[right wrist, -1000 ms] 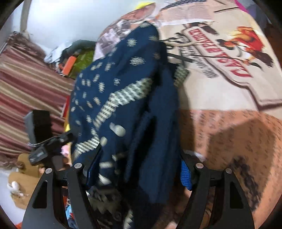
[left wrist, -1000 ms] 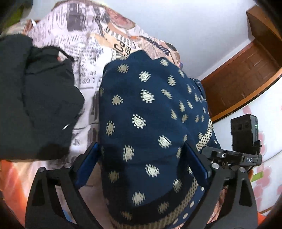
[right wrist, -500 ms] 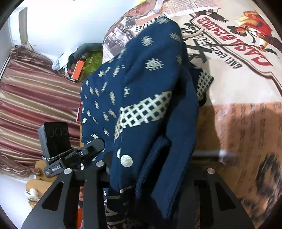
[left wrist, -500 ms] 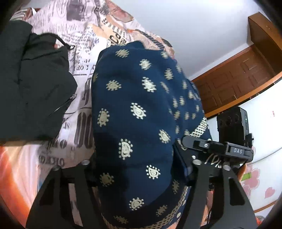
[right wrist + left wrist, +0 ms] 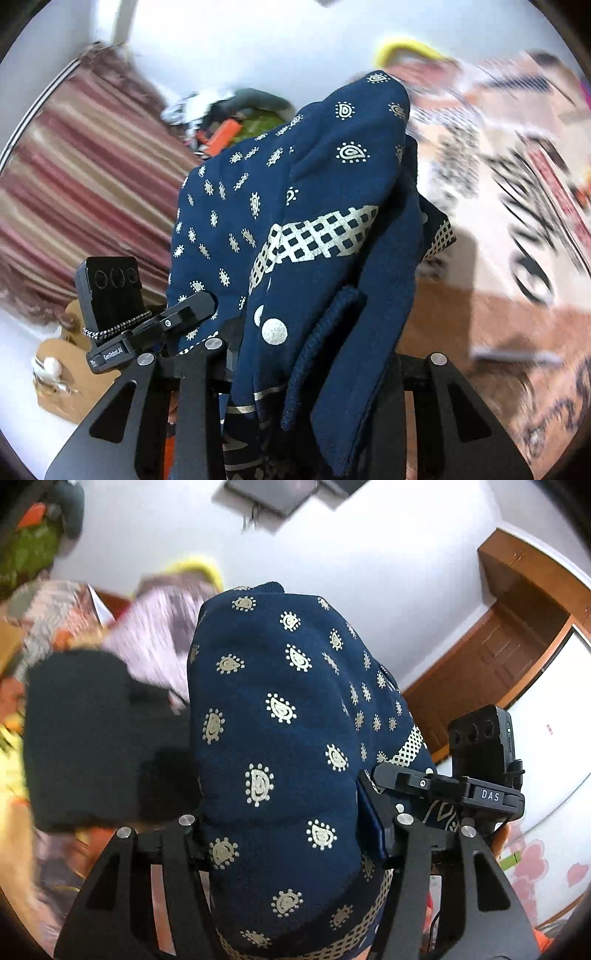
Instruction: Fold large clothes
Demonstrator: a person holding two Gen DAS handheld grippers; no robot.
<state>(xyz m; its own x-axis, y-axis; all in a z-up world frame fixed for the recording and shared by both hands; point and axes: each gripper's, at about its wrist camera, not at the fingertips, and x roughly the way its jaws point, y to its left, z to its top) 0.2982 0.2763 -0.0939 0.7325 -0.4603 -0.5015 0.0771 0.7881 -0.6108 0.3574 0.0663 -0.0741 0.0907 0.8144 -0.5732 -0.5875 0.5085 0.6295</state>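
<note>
- Since a second ago both views have tipped upward: the printed bedspread [image 5: 509,206] has slid to the edges of the frame and the white wall [image 5: 369,554] now fills the top, while the jaws of both grippers, then standing wide around the cloth, have drawn in onto it.
- The bedspread lies blurred behind and below the garment, to the right in the right wrist view and at upper left in the left wrist view.
- The navy patterned garment [image 5: 280,746] is bunched and raised off the bedspread, spanning both grippers; in each view its long axis runs from the jaws up and away toward the wall, with a rounded fold at the far end.
- A black garment [image 5: 96,738] sits left of it, blurred.
- A striped curtain [image 5: 74,192] hangs at left in the right wrist view.
- The left gripper [image 5: 280,834] pinches a thick bundle of the navy cloth.
- The right gripper [image 5: 317,362] clamps a narrower fold, including a ribbed edge.
</note>
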